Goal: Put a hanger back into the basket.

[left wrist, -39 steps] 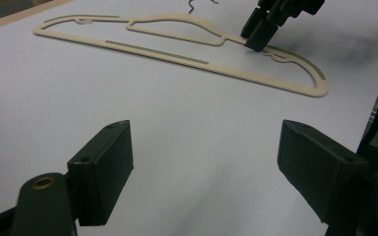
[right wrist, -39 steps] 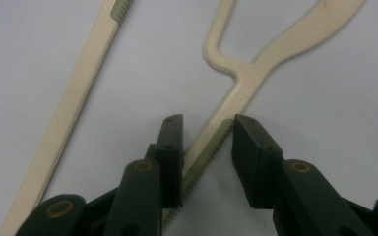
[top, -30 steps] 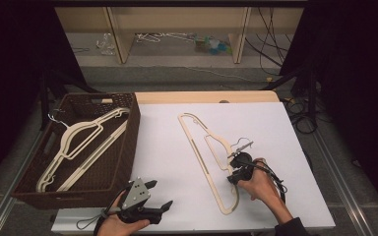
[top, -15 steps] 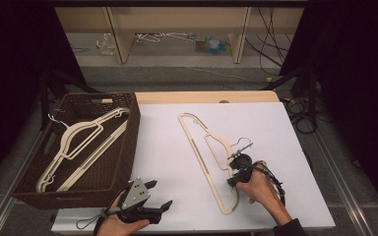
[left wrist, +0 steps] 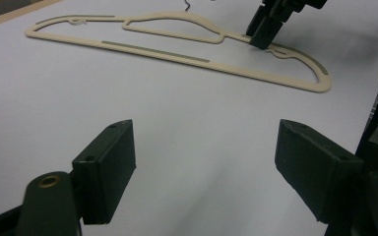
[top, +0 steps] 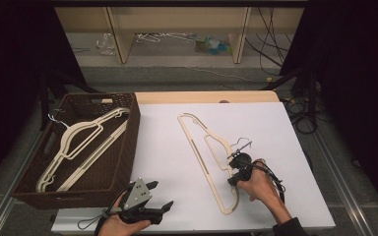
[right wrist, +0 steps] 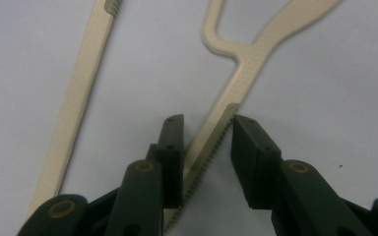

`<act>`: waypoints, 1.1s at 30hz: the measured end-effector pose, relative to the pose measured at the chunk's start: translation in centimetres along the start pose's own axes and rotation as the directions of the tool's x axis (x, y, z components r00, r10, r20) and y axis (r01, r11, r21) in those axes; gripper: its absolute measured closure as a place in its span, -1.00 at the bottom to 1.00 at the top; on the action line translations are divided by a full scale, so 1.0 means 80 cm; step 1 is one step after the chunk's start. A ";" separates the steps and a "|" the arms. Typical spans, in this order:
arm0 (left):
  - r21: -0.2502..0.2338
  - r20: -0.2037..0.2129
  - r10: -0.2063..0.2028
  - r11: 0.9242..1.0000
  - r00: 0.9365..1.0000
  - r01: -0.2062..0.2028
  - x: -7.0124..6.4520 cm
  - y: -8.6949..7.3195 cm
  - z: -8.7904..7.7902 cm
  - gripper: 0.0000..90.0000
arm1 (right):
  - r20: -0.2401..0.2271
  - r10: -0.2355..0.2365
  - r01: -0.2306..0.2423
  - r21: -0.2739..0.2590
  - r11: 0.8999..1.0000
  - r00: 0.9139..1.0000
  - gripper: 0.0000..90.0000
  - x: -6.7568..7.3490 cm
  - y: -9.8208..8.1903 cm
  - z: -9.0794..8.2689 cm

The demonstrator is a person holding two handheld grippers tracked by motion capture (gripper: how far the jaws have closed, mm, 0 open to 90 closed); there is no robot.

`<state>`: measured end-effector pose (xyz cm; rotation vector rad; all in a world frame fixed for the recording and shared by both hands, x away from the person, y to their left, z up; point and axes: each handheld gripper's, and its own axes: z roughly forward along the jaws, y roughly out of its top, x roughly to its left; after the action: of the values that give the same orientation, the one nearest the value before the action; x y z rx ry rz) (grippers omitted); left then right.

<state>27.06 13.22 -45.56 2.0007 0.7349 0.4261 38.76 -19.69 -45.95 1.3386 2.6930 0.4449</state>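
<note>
Cream hanger (top: 207,155) flat on white table (top: 177,147). Right gripper (right wrist: 207,129) view: jaws straddle its ribbed arm, narrow gaps both sides. Left gripper (left wrist: 204,147) spread wide, empty, near edge. High view: second hanger (top: 78,145) in wicker basket (top: 128,142).

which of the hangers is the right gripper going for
The cream hanger lying flat on the white table, apart from the ones in the brown basket. The right gripper straddles its ridged bar, jaws not yet closed.
</note>
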 end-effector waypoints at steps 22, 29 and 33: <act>0.000 -0.002 0.003 1.000 1.000 -0.003 0.000 0.000 0.000 -0.47 | 0.027 0.007 -0.009 0.040 0.999 1.000 0.52 0.003 0.007 0.002; -0.004 -0.008 -0.003 1.000 1.000 0.003 0.002 0.000 -0.001 -0.47 | 0.000 -0.025 0.025 0.028 0.999 1.000 0.63 -0.003 0.005 0.001; -0.009 -0.002 -0.003 1.000 1.000 0.003 0.003 0.000 -0.001 -0.47 | -0.028 -0.047 0.047 0.016 0.999 0.999 0.73 -0.011 0.003 0.000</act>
<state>27.18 13.43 -45.50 1.9908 0.7362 0.4296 39.44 -20.25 -45.90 1.2799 2.7496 0.4405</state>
